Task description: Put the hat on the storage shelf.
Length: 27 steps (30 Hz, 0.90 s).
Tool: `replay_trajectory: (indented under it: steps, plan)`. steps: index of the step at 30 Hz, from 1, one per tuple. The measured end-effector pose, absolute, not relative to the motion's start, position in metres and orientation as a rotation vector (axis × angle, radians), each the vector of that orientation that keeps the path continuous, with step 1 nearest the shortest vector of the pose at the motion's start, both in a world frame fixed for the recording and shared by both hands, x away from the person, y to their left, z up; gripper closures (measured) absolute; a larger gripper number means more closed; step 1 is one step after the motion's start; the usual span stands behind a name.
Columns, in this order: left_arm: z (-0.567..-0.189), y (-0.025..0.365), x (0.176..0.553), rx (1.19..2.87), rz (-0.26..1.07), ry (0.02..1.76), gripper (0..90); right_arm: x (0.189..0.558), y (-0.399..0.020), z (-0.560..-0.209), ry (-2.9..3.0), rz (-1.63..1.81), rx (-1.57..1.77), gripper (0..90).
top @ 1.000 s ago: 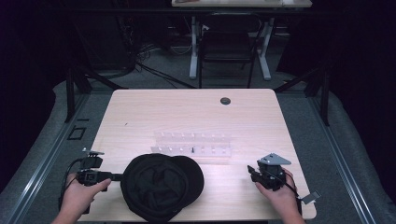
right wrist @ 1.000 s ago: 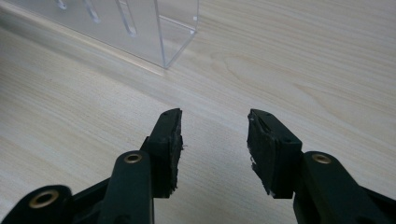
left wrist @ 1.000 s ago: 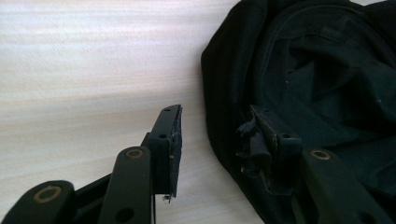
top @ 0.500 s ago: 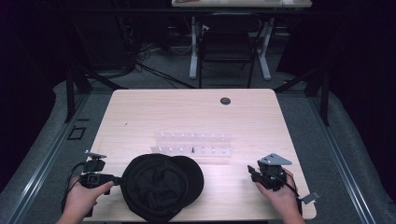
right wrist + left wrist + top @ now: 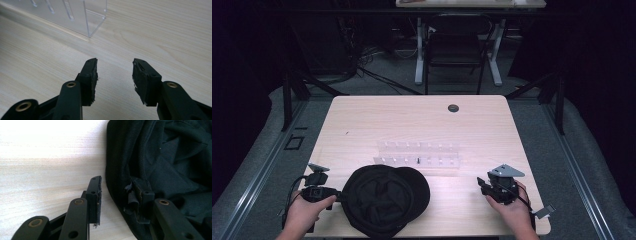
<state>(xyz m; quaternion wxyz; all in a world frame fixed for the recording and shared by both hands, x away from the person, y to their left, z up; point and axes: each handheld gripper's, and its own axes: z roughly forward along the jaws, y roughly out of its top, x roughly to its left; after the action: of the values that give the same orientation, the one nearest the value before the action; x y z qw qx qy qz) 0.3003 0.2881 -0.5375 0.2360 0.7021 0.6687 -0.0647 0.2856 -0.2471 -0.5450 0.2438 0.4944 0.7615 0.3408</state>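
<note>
A black cap (image 5: 384, 200) lies upside down at the table's front, left of centre, and its dark rim and lining (image 5: 162, 157) show close up in the left gripper view. My left gripper (image 5: 341, 195) is at the cap's left edge. Its jaws (image 5: 117, 185) straddle the rim, one pad outside over the wood and the other inside the cap. They have just been closing, but a gap still shows between the outer pad and the rim. My right gripper (image 5: 482, 186) rests at the front right, open (image 5: 114, 63) over bare wood with nothing between its pads.
A clear acrylic rack (image 5: 418, 155) stands across the middle of the table, just behind the cap; its near corner (image 5: 75, 15) is ahead of my right gripper. A dark grommet (image 5: 453, 108) sits near the far edge. A chair (image 5: 454, 45) stands beyond the table.
My left gripper has edged slightly toward the cap. The cap and my right gripper have not moved.
</note>
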Motion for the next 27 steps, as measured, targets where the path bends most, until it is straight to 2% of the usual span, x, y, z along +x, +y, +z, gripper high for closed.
replay_trajectory:
  steps: [18, 27]
  plan:
    - [-0.5390, 0.2824, 0.3024, 1.936, -0.197, 1.830, 79.7, 0.2854, -0.2475, -0.5444, 2.082, 0.932, 1.352, 54.3]
    - [-0.5367, 0.2836, 0.3048, 1.927, -0.245, 1.827, 83.8, 0.2851, -0.2472, -0.5445, 2.080, 0.932, 1.354, 54.4]
